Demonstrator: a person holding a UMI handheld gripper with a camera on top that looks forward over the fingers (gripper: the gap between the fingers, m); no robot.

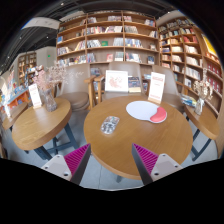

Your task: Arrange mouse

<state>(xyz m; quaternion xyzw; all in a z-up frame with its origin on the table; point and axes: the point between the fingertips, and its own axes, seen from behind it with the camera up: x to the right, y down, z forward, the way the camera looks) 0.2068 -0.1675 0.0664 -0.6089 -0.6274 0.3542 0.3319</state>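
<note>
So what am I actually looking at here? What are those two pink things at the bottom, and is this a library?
This is a single picture from a wide-angle camera mounted on a hand-held gripper; a person carries it, and no robot arm is involved. The two pink shapes are the coloured pads on the inner faces of its jaws. The jaws stand open and hold nothing.

Just ahead of them is a round wooden table. On it lie a computer mouse and a white-and-red mouse mat, apart from each other. Another round table stands to one side, and bookshelves line the back wall, so it does look like a library or bookshop.
</note>
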